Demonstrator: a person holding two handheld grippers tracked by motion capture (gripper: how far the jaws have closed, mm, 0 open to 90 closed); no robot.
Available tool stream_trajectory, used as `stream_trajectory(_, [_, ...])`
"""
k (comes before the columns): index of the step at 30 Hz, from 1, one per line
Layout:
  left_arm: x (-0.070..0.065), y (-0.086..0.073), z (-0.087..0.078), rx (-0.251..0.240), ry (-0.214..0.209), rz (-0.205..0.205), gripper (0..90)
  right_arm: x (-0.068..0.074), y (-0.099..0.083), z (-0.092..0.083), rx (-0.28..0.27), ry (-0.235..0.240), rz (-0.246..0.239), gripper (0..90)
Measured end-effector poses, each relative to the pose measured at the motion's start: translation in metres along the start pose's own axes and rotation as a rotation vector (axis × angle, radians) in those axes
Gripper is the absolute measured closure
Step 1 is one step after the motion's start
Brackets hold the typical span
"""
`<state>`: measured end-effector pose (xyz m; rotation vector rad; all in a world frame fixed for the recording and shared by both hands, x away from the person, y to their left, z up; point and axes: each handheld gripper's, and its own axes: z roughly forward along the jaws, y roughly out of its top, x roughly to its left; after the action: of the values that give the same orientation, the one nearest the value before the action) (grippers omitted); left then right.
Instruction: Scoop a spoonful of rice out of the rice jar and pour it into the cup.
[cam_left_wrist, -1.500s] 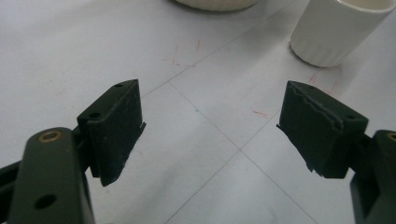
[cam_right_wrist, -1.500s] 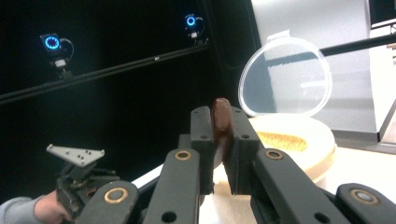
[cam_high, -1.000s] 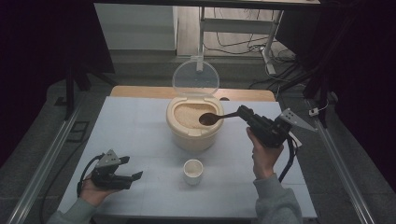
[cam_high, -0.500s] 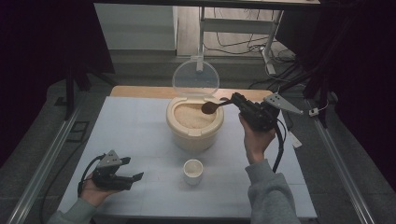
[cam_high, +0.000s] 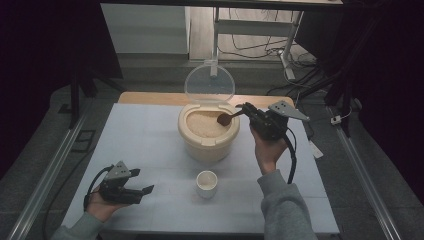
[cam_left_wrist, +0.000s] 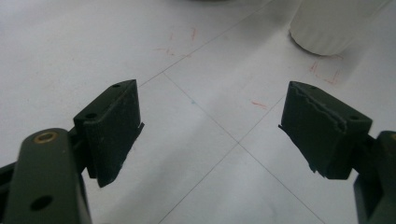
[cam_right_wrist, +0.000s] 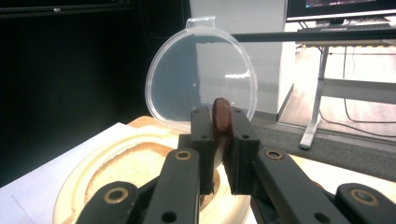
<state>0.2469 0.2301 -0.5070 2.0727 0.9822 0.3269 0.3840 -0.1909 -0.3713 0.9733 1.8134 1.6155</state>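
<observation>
White tabletop: my right gripper pinches the wooden spoon over the rice bin; cup unfilled; my left gripper spread, idle.

High cam overhead fwd, gripper cams close, share rice container

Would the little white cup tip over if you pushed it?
Probably it would slide rather than tip: the cup looks short and wide and stands upright on the flat table. It seems empty, so likely light and easy to nudge. If it is ceramic, which I cannot tell, a fall could chip it.
</observation>
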Motion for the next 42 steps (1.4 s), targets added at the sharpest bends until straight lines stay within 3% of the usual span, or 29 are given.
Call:
stream_trajectory(5, [0.0,0.0,0.0,0.0,-0.001,0.001,19.5,0.002,-0.01,0.01,0.039,0.019,0.057,83.5])
stream_trajectory(8, [0.0,0.0,0.0,0.0,-0.002,0.001,19.6,0.0,-0.017,0.016,0.056,0.039,0.13,83.5])
stream_trajectory(9, [0.0,0.0,0.0,0.0,-0.003,0.001,19.5,-0.001,-0.021,0.02,0.057,0.048,0.183,83.5])
stream_trajectory(10, [0.0,0.0,0.0,0.0,-0.003,0.001,19.5,-0.001,-0.021,0.02,0.057,0.048,0.183,83.5])
stream_trajectory(15, [0.0,0.0,0.001,0.001,-0.005,0.0,19.5,-0.011,-0.028,0.022,0.055,0.061,0.354,83.1])
stream_trajectory(18, [0.0,0.0,0.001,0.002,-0.005,0.001,19.6,-0.017,-0.03,0.02,0.051,0.076,0.423,83.5])
stream_trajectory(29, [-0.001,0.0,0.001,0.004,-0.005,0.006,19.6,-0.025,-0.033,0.015,0.047,0.097,0.557,83.5])
stream_trajectory(37, [-0.001,0.0,0.001,0.005,-0.005,0.009,19.6,-0.029,-0.034,0.012,0.046,0.102,0.608,83.5])
stream_trajectory(38, [-0.001,0.0,0.001,0.005,-0.005,0.01,19.6,-0.03,-0.036,0.012,0.043,0.106,0.635,83.5])
stream_trajectory(42, [-0.001,0.0,0.002,0.008,-0.004,0.015,19.6,-0.03,-0.037,0.012,0.043,0.113,0.645,83.5])
